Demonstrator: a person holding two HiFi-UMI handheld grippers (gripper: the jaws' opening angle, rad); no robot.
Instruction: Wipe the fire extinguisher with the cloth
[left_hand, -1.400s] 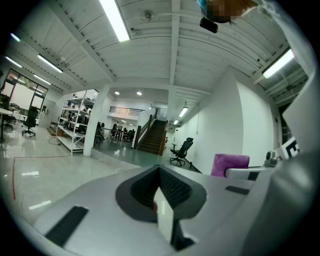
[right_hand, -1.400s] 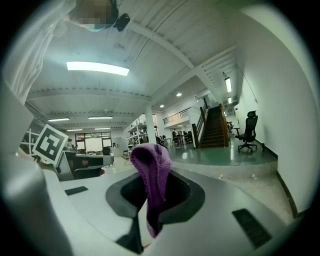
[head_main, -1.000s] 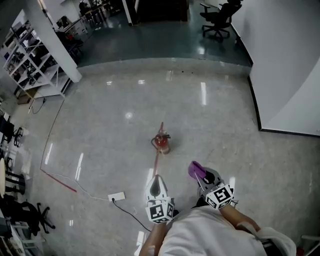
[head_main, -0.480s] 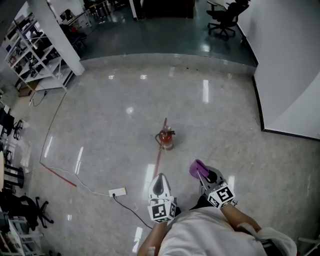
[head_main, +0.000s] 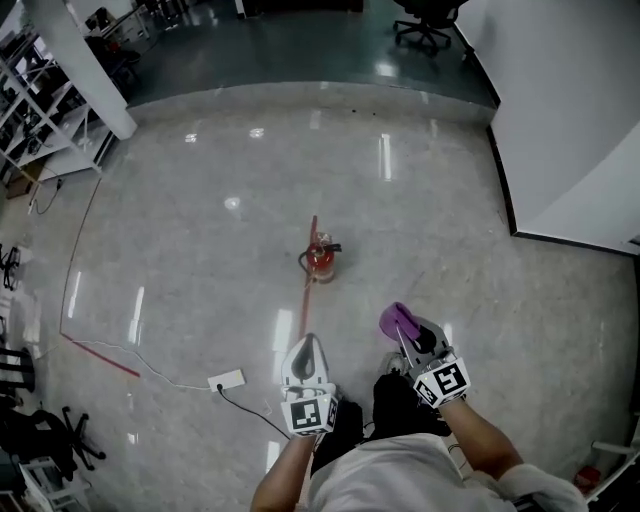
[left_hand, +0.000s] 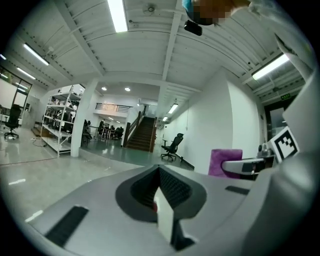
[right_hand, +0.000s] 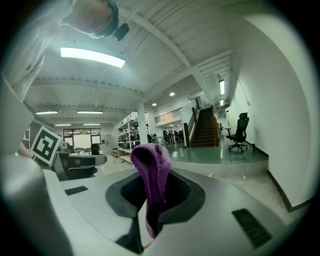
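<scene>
A small red fire extinguisher (head_main: 320, 262) stands upright on the grey floor, on a red floor line, well ahead of both grippers. My right gripper (head_main: 408, 327) is shut on a purple cloth (head_main: 397, 320), which sticks out past its tips; the cloth (right_hand: 152, 185) hangs folded between the jaws in the right gripper view. My left gripper (head_main: 306, 352) is shut with nothing in it and points toward the extinguisher. From the left gripper view the left gripper (left_hand: 164, 207) shows closed jaws, with the purple cloth (left_hand: 225, 161) off to the right.
A white power strip (head_main: 226, 380) with a black cable lies on the floor left of my left gripper. A white wall (head_main: 570, 120) runs along the right. Shelving (head_main: 30, 110) and a pillar stand far left; an office chair (head_main: 420, 25) is at the back.
The view has shifted: the extinguisher now sits slightly higher and farther from the grippers in the head view. Both grippers hold the same pose, the cloth still gripped.
</scene>
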